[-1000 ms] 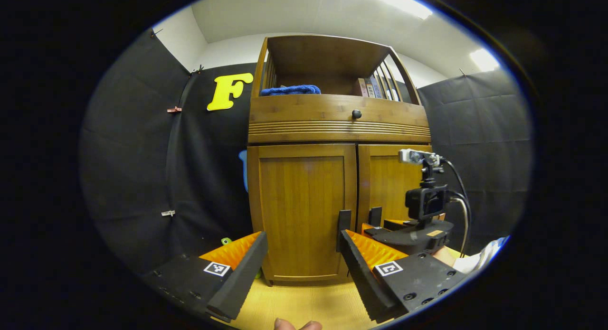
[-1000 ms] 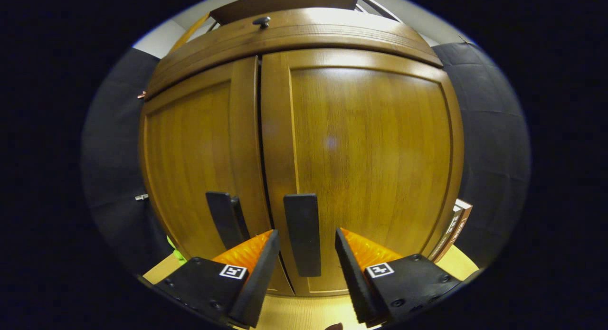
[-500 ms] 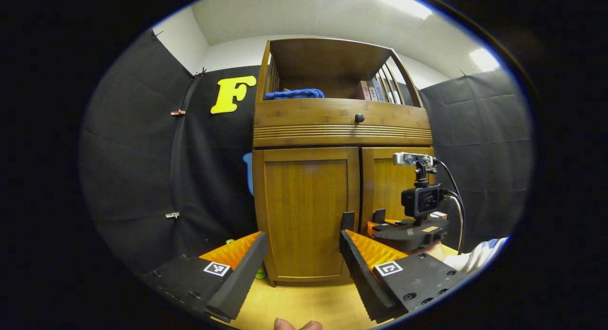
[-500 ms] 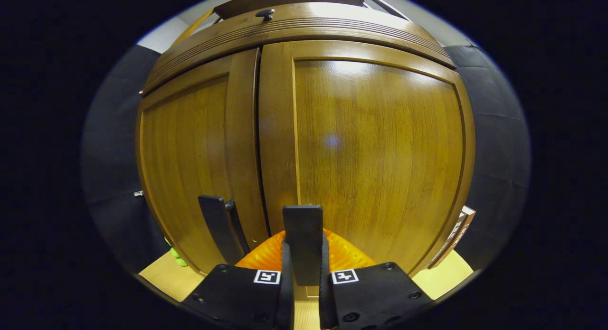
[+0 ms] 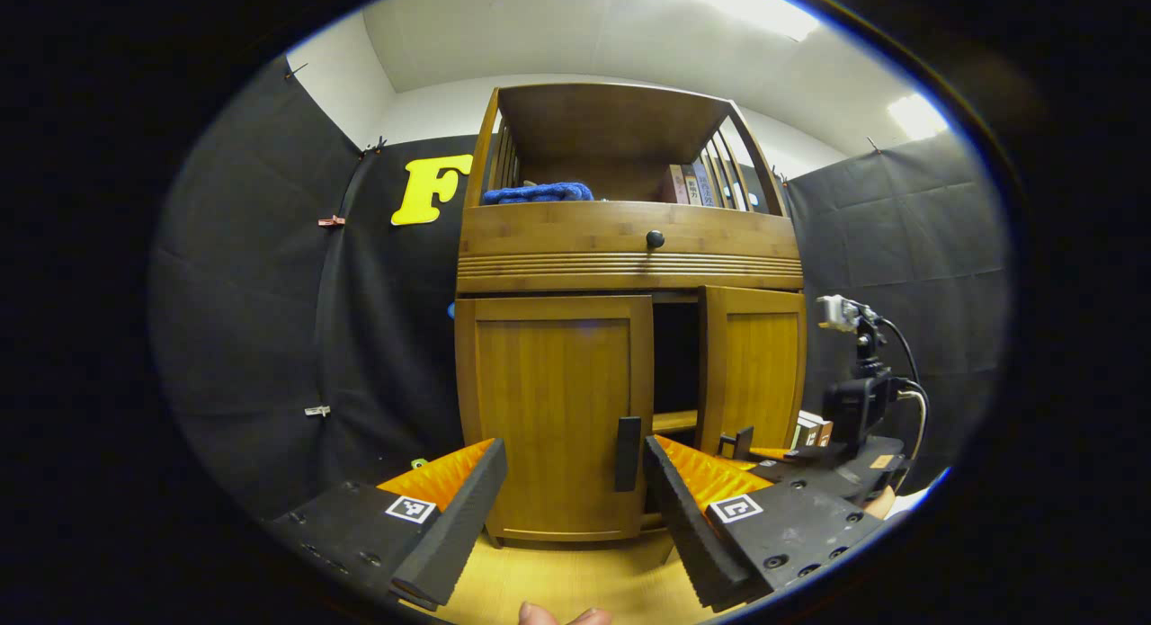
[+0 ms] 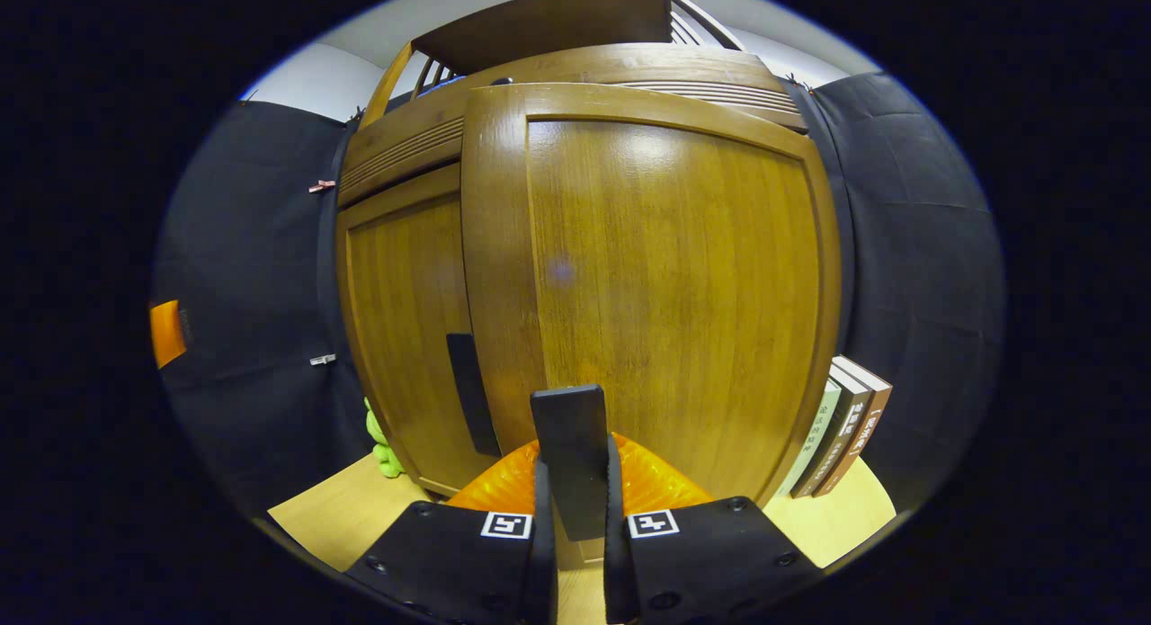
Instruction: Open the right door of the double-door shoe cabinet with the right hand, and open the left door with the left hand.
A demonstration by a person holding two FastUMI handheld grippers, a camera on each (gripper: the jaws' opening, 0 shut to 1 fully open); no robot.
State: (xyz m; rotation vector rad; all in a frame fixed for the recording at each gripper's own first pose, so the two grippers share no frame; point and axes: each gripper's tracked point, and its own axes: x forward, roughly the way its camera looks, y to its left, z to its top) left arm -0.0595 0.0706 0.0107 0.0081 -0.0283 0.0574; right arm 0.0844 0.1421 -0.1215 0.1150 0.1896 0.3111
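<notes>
The wooden shoe cabinet [image 5: 629, 265] faces me. Its left door [image 5: 553, 409] is closed, with a dark upright handle [image 5: 627, 452] at its inner edge. My left gripper [image 5: 574, 447] hovers open in front of that door, short of the handle. The right door [image 5: 753, 364] is swung partly out, leaving a dark gap [image 5: 674, 355]. In the right gripper view the right door [image 6: 665, 274] looms close. My right gripper [image 6: 574, 483] is shut on the right door's handle [image 6: 568, 445]. The left door [image 6: 405, 319] and its handle [image 6: 468, 391] lie behind. The right gripper [image 5: 745, 447] also appears at the door's edge in the left gripper view.
Above the doors sits a drawer with a dark knob [image 5: 655, 239]. The top shelf holds a blue cloth [image 5: 537, 193] and books [image 5: 688, 184]. More books [image 6: 845, 427] lean beside the cabinet's right side. A green thing [image 6: 387, 454] lies at its left foot on the wooden surface [image 5: 575, 580].
My right gripper closed on the right door's handle and pulled the door partly open. My left gripper stayed open and drew back a little from the cabinet.
</notes>
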